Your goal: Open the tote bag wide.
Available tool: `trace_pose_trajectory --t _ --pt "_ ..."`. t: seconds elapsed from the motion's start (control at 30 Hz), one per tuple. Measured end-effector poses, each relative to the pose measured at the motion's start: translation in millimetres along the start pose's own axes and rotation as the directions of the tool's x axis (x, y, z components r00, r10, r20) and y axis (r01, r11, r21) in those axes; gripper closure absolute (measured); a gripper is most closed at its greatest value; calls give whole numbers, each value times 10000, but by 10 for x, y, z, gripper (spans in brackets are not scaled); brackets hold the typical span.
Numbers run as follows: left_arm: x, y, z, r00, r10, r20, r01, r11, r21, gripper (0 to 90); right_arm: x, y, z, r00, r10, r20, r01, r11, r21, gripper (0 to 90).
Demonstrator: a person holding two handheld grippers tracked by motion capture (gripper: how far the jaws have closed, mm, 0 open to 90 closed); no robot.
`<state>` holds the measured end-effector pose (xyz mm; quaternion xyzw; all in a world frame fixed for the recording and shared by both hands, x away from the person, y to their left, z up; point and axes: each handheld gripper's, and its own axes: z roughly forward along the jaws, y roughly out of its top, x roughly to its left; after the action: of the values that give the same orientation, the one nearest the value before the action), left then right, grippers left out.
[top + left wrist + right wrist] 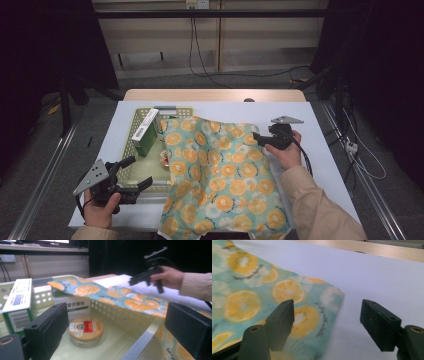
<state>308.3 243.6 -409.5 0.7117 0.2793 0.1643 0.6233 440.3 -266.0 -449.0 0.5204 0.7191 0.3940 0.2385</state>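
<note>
Two grippers work over the table: the right gripper (pixel 261 138) hangs unclenched at the far right corner of the orange-print cloth (pixel 220 175), one jaw above the fabric, the other above the bare table (pixel 320 150), nothing pinched. The left gripper (pixel 142 172) hovers released at the near edge of the pale basket (pixel 131 170). That cloth drapes the basket's right rim and spreads to the table's near edge. Inside sit a green-white box (pixel 17 305) and a round tin (pixel 85 330).
</note>
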Motion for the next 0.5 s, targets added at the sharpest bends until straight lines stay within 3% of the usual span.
trace_pose_trajectory --t 0.03,0.07,0.17,0.27,0.37,0.5 --pt "0 0 0 10000 0 0 0 10000 0 50 0 0 0 10000 0 0 0 10000 0 281" --pt "-2 9 2 9999 100 21 -101 9999 25 50 -34 58 130 10000 57 -42 -57 9999 114 306" --pt "-22 22 12 9998 120 154 -120 9999 -4 50 -61 139 324 9998 -187 122 181 9987 471 313" --pt "-16 21 7 9998 157 119 -158 9999 39 50 -73 193 493 10000 -100 5 99 9983 573 302" --pt "-3 17 -1 9999 117 46 -117 9999 33 50 -66 254 617 9989 -474 41 470 9961 742 277" --pt "15 15 -7 10000 48 52 -48 10000 -9 50 -69 267 731 9989 -439 -188 459 9905 1293 277"
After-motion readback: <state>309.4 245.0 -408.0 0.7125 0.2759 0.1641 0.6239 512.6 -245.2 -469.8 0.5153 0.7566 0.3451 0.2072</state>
